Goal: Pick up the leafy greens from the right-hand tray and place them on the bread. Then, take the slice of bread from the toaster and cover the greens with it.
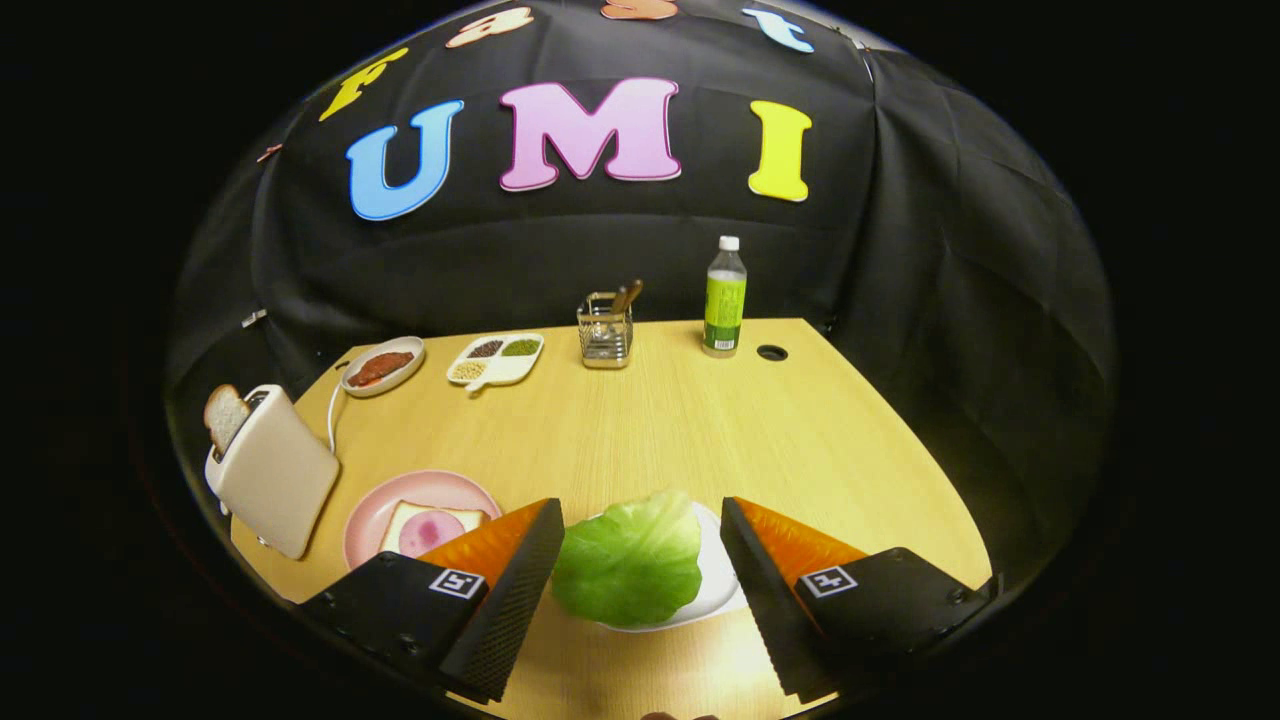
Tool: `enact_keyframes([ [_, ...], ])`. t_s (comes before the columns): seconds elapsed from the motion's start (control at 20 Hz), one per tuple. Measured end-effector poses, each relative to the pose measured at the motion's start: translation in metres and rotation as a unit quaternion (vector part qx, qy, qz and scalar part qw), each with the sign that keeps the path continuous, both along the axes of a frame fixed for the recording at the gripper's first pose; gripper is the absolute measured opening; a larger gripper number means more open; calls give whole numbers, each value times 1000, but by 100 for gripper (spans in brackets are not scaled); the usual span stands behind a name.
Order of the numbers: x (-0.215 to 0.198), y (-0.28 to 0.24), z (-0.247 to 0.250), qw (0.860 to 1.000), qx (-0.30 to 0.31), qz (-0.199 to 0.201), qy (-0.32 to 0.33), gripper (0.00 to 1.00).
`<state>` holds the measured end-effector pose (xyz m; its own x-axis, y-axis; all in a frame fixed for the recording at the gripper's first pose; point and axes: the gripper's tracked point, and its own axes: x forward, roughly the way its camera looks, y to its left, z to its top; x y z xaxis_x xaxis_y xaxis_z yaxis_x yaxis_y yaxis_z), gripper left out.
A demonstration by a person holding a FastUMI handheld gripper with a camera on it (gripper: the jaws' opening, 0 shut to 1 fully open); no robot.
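A green lettuce leaf (630, 560) lies on a white tray (722, 580), right between my two orange-and-black fingers. My gripper (640, 535) is open, each finger standing a little apart from the leaf's sides. To the left, just beyond the left finger, a pink plate (370, 515) holds a slice of bread (430, 528) with a pink round of meat on it. Further left stands a cream toaster (275, 470) with a slice of bread (224, 415) sticking up from its slot.
At the table's back stand a small dish of reddish food (382, 366), a white divided dish of grains (497, 358), a wire utensil holder (605, 330) and a green-labelled bottle (724, 300). A cable hole (771, 352) lies near the bottle. The toaster's white cord (331, 412) runs back.
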<state>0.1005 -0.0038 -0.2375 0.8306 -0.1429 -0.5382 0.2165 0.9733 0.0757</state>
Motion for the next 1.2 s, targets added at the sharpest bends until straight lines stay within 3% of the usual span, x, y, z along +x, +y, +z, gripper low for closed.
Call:
enact_keyframes([
  [0.45,17,-5,-90,995,12,-2,103,98],
  [0.6,20,-3,-105,992,22,0,122,88],
  [0.75,20,1,-116,989,31,6,143,88],
  [0.8,21,0,-114,990,29,7,138,82],
  [1.0,21,4,-115,989,22,25,147,75],
  [1.05,21,4,-115,988,20,30,149,69],
  [1.1,21,3,-116,988,18,33,150,55],
  [1.2,21,2,-114,988,21,31,151,55],
])
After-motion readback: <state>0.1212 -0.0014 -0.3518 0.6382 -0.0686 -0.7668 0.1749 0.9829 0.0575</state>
